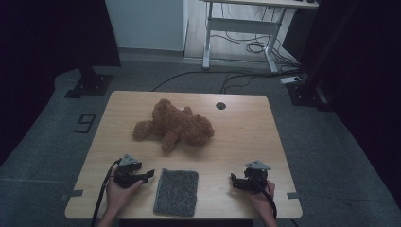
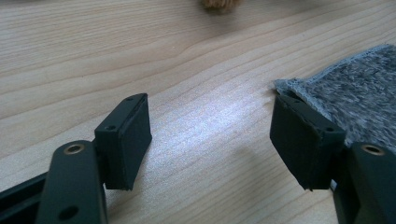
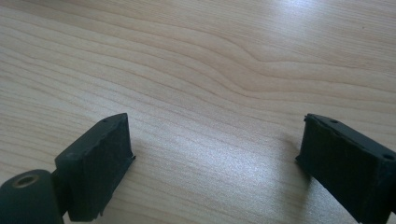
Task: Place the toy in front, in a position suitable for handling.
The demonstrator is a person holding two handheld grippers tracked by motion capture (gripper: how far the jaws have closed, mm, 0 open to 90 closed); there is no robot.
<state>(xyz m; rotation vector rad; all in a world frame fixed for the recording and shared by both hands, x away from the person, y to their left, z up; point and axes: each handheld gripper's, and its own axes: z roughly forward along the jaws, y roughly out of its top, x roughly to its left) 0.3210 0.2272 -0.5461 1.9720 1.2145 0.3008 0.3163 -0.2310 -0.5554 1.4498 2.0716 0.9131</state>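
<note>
Left gripper view cuts off grey cloth [image 2: 359, 100] behind one finger.

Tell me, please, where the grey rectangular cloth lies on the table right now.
In the high view the grey rectangular cloth lies flat at the wooden table's near edge, between the left gripper and right gripper, in front of the brown plush teddy bear.

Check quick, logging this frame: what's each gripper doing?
Left gripper: open, holding nothing, beside the grey cloth.
Right gripper: open, holding nothing.
</note>
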